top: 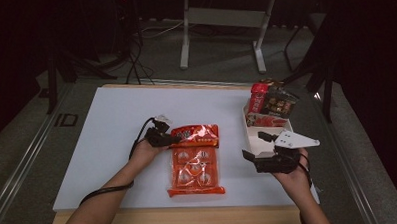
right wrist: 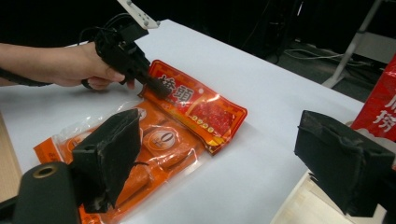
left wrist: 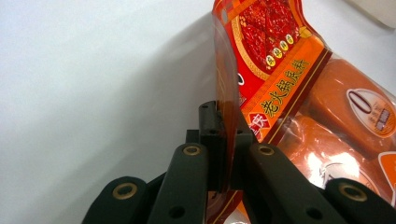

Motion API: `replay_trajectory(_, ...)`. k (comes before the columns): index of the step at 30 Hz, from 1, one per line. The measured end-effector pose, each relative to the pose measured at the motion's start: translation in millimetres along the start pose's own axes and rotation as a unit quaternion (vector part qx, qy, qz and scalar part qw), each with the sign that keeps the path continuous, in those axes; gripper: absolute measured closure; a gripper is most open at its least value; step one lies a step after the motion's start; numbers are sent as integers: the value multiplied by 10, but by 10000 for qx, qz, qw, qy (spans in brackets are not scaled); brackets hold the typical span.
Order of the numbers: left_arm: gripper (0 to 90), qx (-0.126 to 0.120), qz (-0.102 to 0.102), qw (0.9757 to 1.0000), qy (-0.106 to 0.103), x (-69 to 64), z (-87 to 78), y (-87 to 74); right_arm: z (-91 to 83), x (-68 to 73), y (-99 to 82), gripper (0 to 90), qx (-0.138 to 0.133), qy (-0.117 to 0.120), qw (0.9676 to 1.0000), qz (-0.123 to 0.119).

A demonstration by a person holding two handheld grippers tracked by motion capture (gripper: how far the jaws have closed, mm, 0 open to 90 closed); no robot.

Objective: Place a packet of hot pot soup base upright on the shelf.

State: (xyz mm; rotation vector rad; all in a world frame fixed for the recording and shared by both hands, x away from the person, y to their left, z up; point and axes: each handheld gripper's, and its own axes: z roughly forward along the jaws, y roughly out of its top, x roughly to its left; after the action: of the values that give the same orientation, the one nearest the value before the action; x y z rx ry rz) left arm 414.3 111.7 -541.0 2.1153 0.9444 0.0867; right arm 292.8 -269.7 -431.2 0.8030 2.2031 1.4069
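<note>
**Here, a snack pack pinched on the white tabletop**

The left gripper (top: 171, 139) clamps the orange snack pack's (top: 195, 159) top edge. Right of the pack, the right gripper (top: 253, 156) gapes wide beside a white tray (top: 252, 135); behind lie grey floor and dark room.

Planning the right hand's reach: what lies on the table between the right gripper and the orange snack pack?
Nothing: in the high view, bare white table separates the right gripper from the orange snack pack.
</note>
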Motion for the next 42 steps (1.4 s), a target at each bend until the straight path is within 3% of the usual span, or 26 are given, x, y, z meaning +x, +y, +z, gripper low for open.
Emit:
replay_trajectory(11, 893, -341, 200, 9992, 15, -155, -264, 161, -17, -7, 58, 157, -88, 20, 9999, 126)
replay_trajectory(22, 894, -673, 339, 9970, -162, -352, -533, 298, 20, 30, 87, 196, -105, 76, 9998, 177)
replay_trajectory(32, 894, -917, 614, 9934, -315, -543, -726, 366, 84, 83, 157, 206, -111, 205, 9996, 143)
replay_trajectory(34, 895, -960, 612, 9929, -355, -563, -751, 363, 94, 89, 151, 199, -167, 345, 9991, 173)
replay_trajectory(42, 894, -1209, 832, 9877, -532, -701, -873, 350, 148, 94, 162, 187, -65, 287, 9994, 185)
